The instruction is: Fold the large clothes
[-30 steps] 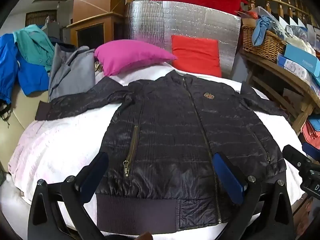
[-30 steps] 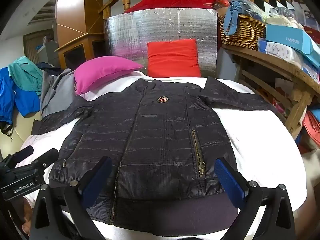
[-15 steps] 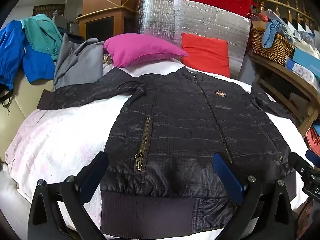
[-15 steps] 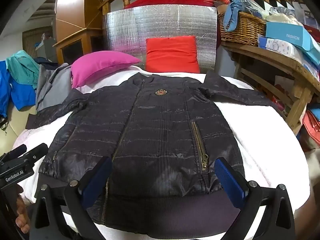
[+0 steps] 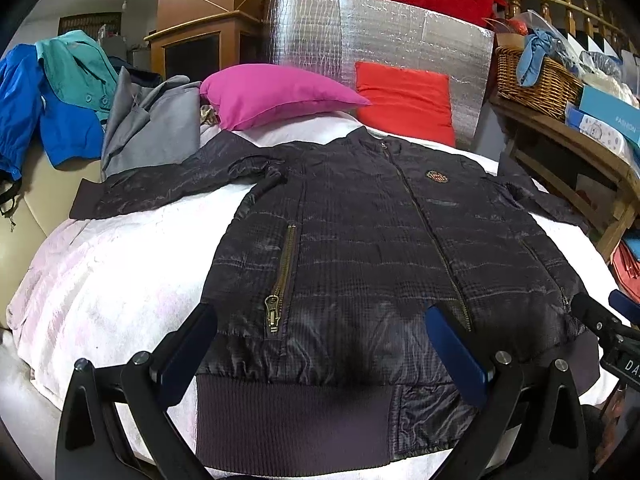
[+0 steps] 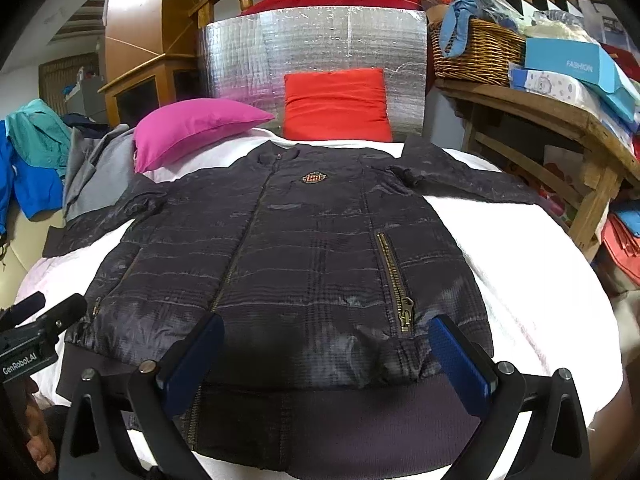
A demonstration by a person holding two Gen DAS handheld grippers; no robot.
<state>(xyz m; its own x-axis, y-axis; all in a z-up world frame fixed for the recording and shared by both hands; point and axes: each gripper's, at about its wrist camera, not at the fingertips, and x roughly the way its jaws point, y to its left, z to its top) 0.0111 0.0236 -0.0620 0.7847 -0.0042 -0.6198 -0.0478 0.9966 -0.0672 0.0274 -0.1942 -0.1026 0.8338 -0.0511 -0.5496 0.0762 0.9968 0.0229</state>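
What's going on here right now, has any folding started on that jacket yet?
Not yet. A person holds a gripper in each hand over the hem end of a dark quilted jacket spread flat, front up and zipped, on a white-covered bed. Both sleeves lie stretched out to the sides. The left gripper and right gripper hover with jaws wide open, holding nothing.

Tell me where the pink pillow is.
The pink pillow lies beyond the jacket's collar, between the grey garment and the red cushion.
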